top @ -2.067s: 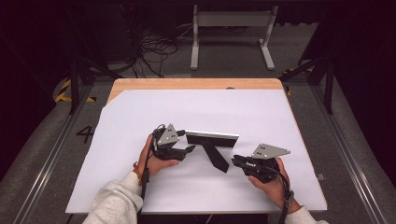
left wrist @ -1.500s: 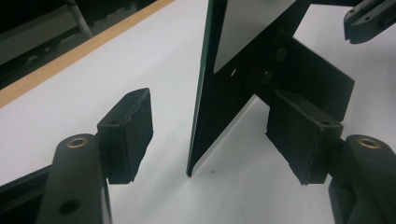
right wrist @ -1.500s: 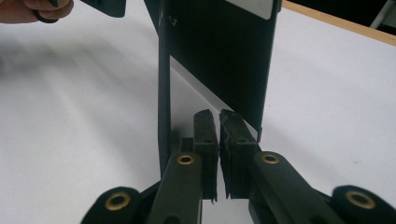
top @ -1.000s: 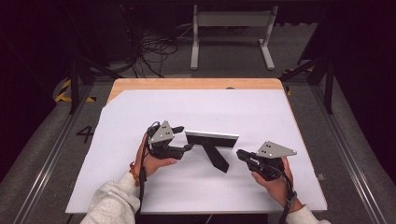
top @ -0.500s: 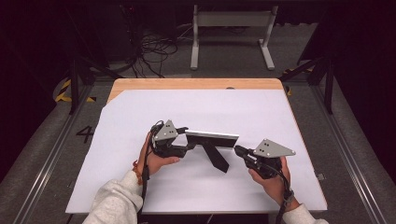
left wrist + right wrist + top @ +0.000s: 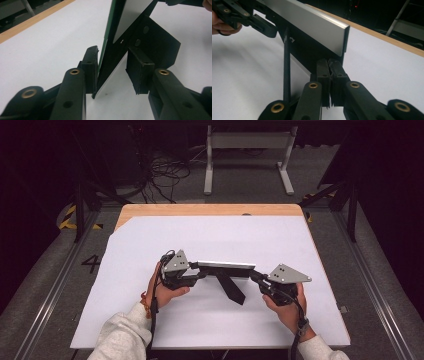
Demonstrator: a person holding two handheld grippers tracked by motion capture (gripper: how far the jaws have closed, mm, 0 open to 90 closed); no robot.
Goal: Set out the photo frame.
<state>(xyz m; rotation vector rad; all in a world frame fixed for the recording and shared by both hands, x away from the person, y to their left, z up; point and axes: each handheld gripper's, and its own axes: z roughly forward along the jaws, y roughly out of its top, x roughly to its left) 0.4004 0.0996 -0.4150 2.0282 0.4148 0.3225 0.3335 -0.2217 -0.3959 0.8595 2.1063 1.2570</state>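
A long thin panel [image 6: 226,265] with a silver face stands on edge on the white tabletop [image 6: 210,240], propped by a black foot [image 6: 231,287] slanting toward me. My left gripper [image 6: 200,269] straddles its left end. In the left gripper view the jaws [image 6: 113,50] have just been closing with the panel [image 6: 110,57] between them; the left pad [image 6: 90,65] is at the panel's edge and the right pad [image 6: 138,68] stands off. My right gripper [image 6: 254,276] is shut, its pads [image 6: 329,61] pressed together with nothing seen between, tips at the panel's right end [image 6: 312,23].
The white sheet covers most of a wooden table whose bare far edge [image 6: 210,210] shows. Beyond it, on the floor, lie tangled cables [image 6: 165,175] and a metal stand [image 6: 247,155]. A person's hands and light sleeves [image 6: 122,335] come in from the near edge.
The left gripper's jaws have narrowed around the panel's left end. The right gripper has shifted up and left to the panel's right end. The panel has stayed in place.
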